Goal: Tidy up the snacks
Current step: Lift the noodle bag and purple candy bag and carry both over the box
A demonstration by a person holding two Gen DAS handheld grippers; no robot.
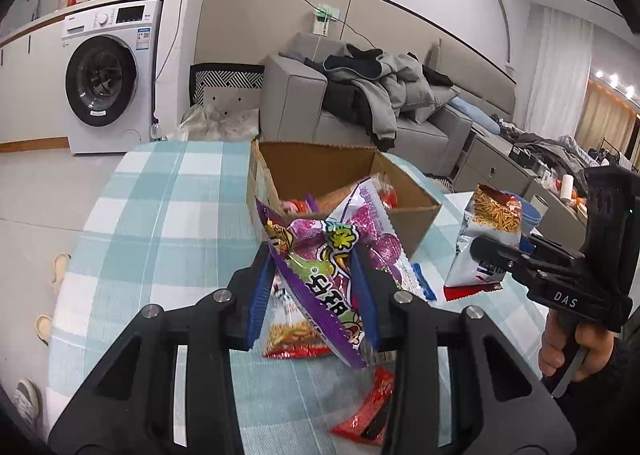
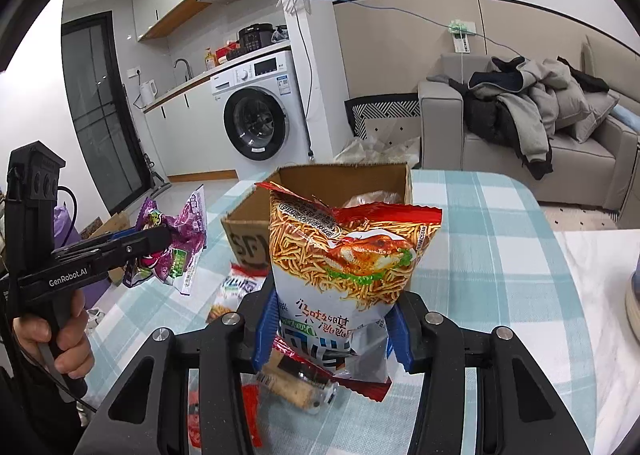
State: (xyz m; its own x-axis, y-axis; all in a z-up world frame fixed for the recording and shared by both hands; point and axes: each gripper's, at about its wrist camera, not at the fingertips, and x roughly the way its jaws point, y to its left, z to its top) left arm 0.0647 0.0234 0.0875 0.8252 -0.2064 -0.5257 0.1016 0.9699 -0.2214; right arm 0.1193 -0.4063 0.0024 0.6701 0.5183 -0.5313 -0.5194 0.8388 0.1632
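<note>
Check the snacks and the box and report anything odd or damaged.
Nothing is spilled or torn. The noodle snack bag is crumpled at its top, and the cardboard box has rough cut edges. Loose packets lie on the table.

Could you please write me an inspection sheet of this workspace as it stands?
Surface: table with a blue-and-white checked cloth.
Job's things: open cardboard box with snacks inside; purple snack bag; noodle snack bag.
Clutter: loose red packets lying on the cloth below the tongs.
Grippers: left tongs shut on the purple snack bag; right tongs shut on the noodle snack bag; both bags held above the cloth.
Cables: blue cable along the wall.
Surroundings: washing machine, sofa piled with coats.
</note>
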